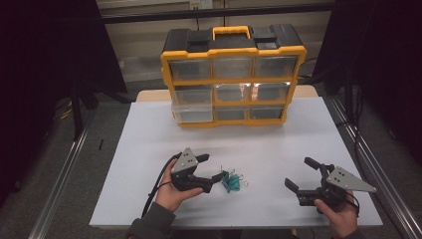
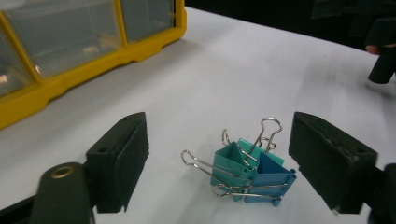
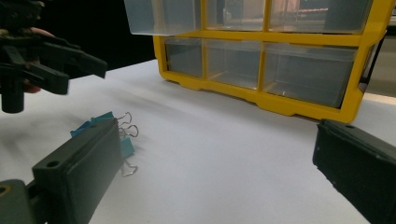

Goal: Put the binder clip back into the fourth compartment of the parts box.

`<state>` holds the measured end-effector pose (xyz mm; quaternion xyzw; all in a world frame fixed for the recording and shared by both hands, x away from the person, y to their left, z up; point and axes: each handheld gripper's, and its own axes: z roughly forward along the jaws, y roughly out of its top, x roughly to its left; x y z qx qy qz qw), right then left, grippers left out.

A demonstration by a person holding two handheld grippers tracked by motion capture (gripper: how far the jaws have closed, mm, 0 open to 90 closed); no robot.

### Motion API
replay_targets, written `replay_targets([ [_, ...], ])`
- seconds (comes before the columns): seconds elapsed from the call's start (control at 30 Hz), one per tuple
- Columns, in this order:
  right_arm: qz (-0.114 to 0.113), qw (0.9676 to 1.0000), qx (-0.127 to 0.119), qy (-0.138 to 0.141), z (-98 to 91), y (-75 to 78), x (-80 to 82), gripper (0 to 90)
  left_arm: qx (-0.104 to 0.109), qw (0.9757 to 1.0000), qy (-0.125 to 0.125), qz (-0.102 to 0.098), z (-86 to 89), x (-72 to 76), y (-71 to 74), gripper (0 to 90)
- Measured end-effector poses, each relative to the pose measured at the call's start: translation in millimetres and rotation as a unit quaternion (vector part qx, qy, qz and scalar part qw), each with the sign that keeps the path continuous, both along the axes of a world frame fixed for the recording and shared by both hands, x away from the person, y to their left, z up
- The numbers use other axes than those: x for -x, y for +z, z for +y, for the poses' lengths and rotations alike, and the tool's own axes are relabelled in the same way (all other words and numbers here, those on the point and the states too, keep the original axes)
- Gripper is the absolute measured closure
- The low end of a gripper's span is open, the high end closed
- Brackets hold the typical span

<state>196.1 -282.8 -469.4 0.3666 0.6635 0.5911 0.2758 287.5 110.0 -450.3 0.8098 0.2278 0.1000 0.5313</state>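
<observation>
A small heap of teal and blue binder clips [image 1: 231, 181] [image 2: 247, 172] lies on the white table [image 1: 149, 149], near the front. My left gripper [image 1: 211, 168] [image 2: 219, 135] stands open around the heap: the clips lie between its two black jaws, and the pads are apart from them on both sides. My right gripper [image 1: 301, 173] [image 3: 215, 154] rests open at the front right with nothing between its jaws. In the right gripper view the clips [image 3: 105, 121] peek out behind the left jaw, with the left gripper [image 3: 65, 65] above them.
A yellow and black parts organizer [image 1: 234, 74] with clear drawers stands at the back of the table. One clear drawer [image 1: 191, 107] at its left is pulled out. Metal rails [image 1: 366, 159] run along both table sides.
</observation>
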Motion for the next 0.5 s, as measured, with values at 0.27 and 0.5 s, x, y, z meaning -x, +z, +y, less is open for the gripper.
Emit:
replay_targets([
  [0.27, 0.001, 1.0000, -0.004, -0.001, 0.4, 0.8, 1.5, 0.8, -0.019, 0.9996, 0.001, 0.022, -7.8, -5.6, -2.7, 35.3],
  [0.5, -0.004, 1.0000, 0.000, 0.002, -1.5, 1.1, 1.4, 0.9, -0.046, 0.9982, -0.006, 0.039, -19.6, -11.4, -8.4, 42.8],
])
